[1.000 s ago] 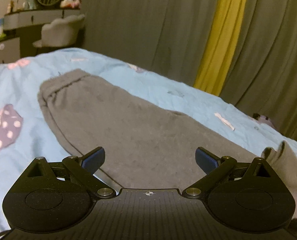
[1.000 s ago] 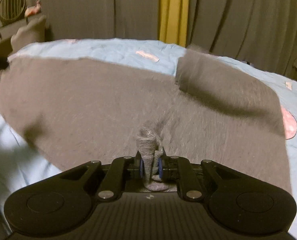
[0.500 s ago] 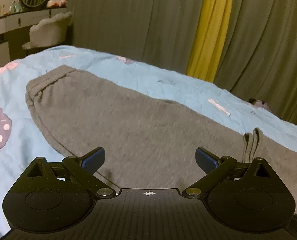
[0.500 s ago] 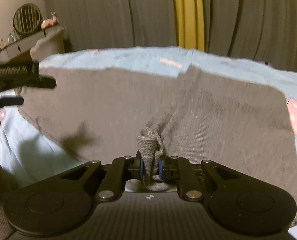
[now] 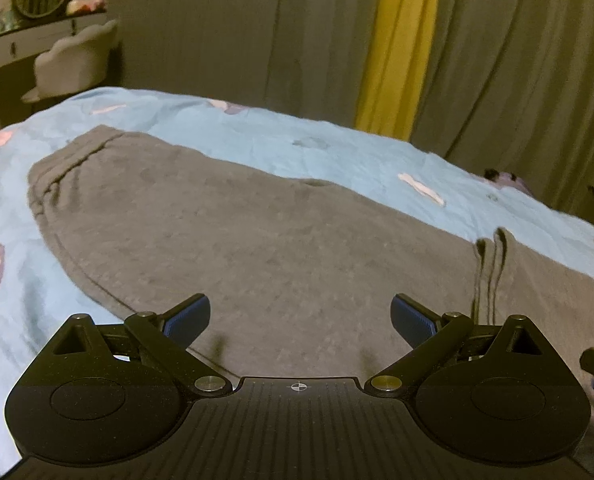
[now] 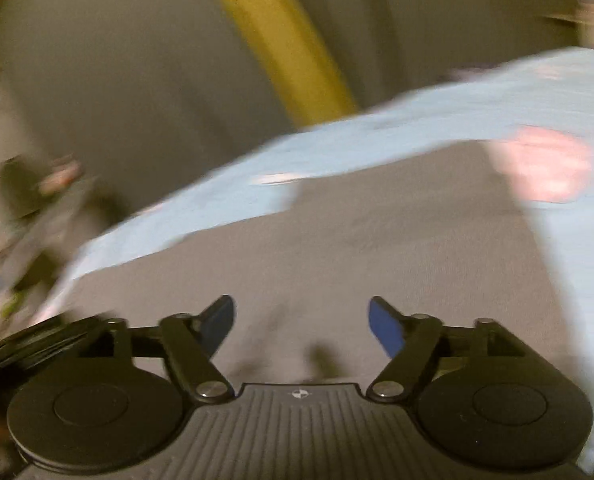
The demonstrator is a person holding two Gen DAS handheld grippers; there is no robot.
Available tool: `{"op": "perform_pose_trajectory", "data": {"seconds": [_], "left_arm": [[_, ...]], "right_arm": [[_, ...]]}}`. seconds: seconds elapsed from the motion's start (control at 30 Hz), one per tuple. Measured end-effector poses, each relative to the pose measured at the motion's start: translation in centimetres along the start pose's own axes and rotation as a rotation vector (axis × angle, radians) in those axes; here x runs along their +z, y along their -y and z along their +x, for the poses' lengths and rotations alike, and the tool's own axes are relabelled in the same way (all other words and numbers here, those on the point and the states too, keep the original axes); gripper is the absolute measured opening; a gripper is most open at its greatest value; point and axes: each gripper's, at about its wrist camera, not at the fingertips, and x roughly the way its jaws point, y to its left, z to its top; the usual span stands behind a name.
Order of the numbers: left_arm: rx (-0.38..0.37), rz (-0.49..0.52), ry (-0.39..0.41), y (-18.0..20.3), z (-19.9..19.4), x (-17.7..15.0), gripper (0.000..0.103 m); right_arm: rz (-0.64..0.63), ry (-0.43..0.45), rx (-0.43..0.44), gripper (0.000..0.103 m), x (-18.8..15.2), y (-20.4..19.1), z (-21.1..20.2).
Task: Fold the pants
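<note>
We had the right gripper point(image 6: 301, 326) just opened wide and empty, the left gripper point(image 5: 300, 318) wide too — the soft, limp pants point(image 5: 265, 240) wanted pinching at an edge.

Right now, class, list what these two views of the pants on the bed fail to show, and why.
- Right wrist view: motion blur smears the pants, the bed and the clutter at left.
- Left wrist view: the left tool hides the pants' near edge.
- Left wrist view: the items on the dresser are too small and dim.
</note>
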Motion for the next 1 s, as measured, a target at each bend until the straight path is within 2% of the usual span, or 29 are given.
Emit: {"op": "perform_pose_trajectory", "data": {"seconds": [0.03,0.07,0.13,0.17,0.23,0.27,0.33,0.37,0.4,0.43,0.5,0.63,0.8,0.83,0.93,0.97,1.0], "left_arm": [[-0.009,0.015,-0.01,0.3,0.2,0.0,0.101],[-0.018,0.03,-0.02,0.5,0.3,0.0,0.101],[-0.044,0.06,-0.041,1.1,0.6,0.0,0.101],[-0.064,0.069,-0.05,1.5,0.6,0.0,0.101],[-0.125,0.079,-0.079,2.3,0.8,0.0,0.101],[-0.159,0.084,-0.1,2.9,1.1,0.0,0.101],[-0.192,0.1,-0.14,4.0,1.8,0.1,0.101],[-0.206,0.111,-0.168,4.8,2.3,0.2,0.101],[-0.223,0.118,-0.191,5.4,2.8,0.3,0.101],[-0.239,0.119,-0.211,6.0,3.2,0.4,0.101],[-0.272,0.123,-0.242,7.1,4.0,0.7,0.101],[-0.291,0.147,-0.277,9.3,5.7,1.1,0.101],[-0.311,0.169,-0.345,11.6,8.6,1.1,0.1],[-0.308,0.175,-0.363,11.9,9.3,1.0,0.098],[-0.309,0.191,-0.427,12.9,10.9,0.6,0.077],[-0.315,0.195,-0.422,13.1,11.0,0.6,0.076],[-0.334,0.204,-0.411,13.4,11.1,0.6,0.066]], "right_arm": [[0.013,-0.058,-0.084,0.089,0.1,1.1,0.9],[0.039,-0.083,-0.082,0.089,0.1,2.2,1.2],[0.135,-0.025,-0.008,0.091,0.5,3.3,-0.1],[0.15,-0.003,0.003,0.095,0.7,3.5,-0.6],[0.14,0.04,-0.055,0.099,0.8,3.7,-1.1],[0.145,0.031,-0.089,0.099,0.8,3.9,-0.9],[0.165,-0.075,-0.166,0.099,0.9,4.3,0.6],[0.151,-0.156,-0.211,0.099,0.8,4.1,1.8],[0.094,-0.196,-0.245,0.099,0.6,3.4,2.6],[0.036,-0.18,-0.265,0.099,0.5,2.5,2.6],[-0.013,-0.173,-0.269,0.099,0.6,1.6,2.5],[0.081,-0.159,-0.223,0.099,0.6,2.9,2.7],[0.115,-0.113,-0.198,0.099,0.9,3.2,2.3],[0.118,-0.112,-0.193,0.099,1.0,3.5,2.7],[0.119,-0.109,-0.192,0.099,1.1,3.9,3.1],[0.117,-0.106,-0.192,0.099,1.1,3.8,3.1],[0.112,-0.104,-0.191,0.099,1.2,3.8,3.3]]}}
